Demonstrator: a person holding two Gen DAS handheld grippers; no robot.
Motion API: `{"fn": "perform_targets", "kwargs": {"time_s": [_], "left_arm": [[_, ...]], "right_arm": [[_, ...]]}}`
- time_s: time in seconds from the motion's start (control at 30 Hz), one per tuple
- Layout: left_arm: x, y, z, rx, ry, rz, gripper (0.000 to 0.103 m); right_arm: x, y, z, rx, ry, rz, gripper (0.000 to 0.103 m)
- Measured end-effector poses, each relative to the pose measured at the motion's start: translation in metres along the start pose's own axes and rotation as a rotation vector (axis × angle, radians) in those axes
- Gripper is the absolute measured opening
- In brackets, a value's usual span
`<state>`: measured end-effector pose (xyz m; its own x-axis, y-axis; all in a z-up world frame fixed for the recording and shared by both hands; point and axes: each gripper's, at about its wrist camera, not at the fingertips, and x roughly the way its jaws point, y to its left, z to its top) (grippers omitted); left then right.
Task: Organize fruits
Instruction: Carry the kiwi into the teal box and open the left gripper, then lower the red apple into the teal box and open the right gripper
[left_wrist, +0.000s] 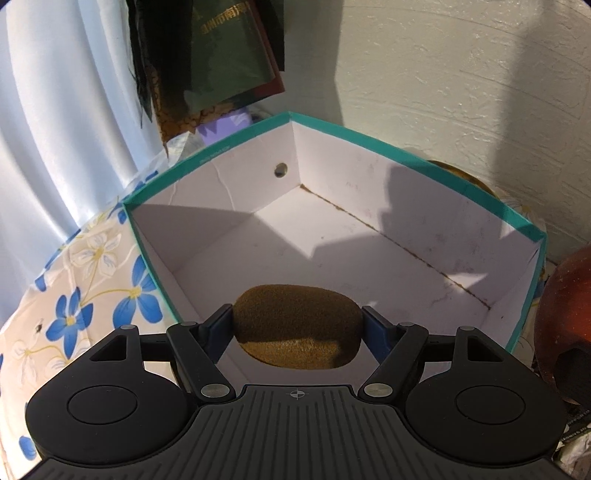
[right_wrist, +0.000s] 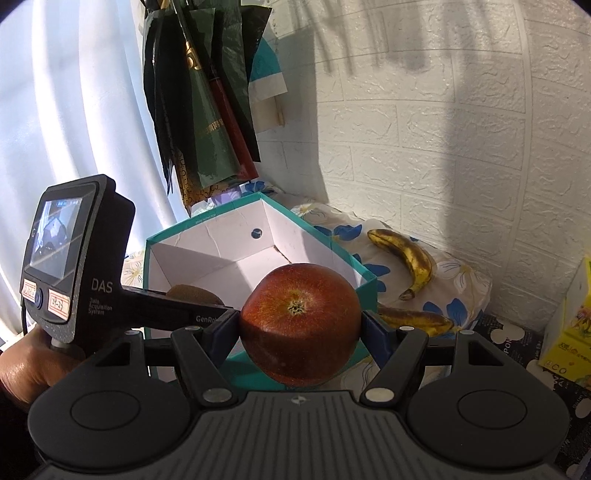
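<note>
Two fruits gripped: left gripper (left_wrist: 297, 325) lowers kiwi (left_wrist: 297, 325) into box (left_wrist: 369, 147); right gripper (right_wrist: 300, 325) clasps apple (right_wrist: 300, 325), awaiting release.

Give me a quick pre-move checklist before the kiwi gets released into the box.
1. Left tool gripping the kiwi: ok, pads on both ends.
2. Kiwi over the teal box interior: ok.
3. Box floor below free of fruit: ok.
4. Kiwi resting on the floor: cannot tell.
5. Right tool secure on the red apple: ok, clamped at both sides.
6. Two bananas waiting outside the box: ok, on the floral cloth.
</note>
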<state>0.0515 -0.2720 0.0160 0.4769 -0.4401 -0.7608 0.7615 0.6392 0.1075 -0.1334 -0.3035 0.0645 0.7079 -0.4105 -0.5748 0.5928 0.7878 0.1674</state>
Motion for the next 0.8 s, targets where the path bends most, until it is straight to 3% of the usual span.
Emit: {"fn": "perform_targets", "kwargs": {"time_s": [0.1,0.3,0.53,0.8], "left_arm": [[-0.001,0.002,0.0,-0.011,-0.004,-0.017,0.079],[-0.004,0.002,0.0,-0.012,-0.02,-0.026,0.093],[-0.027,0.019,0.002,-0.079,-0.076,-0.038,0.097],[-0.085,0.061,-0.015,-0.194,-0.188,0.073,0.101]], "right_arm": [[0.003,0.002,0.002,-0.003,-0.002,0.004,0.071],[0.007,0.003,0.005,-0.006,-0.003,0.007,0.071],[0.01,0.006,0.007,-0.012,-0.004,0.011,0.071],[0.018,0.014,0.01,-0.031,-0.003,0.034,0.072]]}}
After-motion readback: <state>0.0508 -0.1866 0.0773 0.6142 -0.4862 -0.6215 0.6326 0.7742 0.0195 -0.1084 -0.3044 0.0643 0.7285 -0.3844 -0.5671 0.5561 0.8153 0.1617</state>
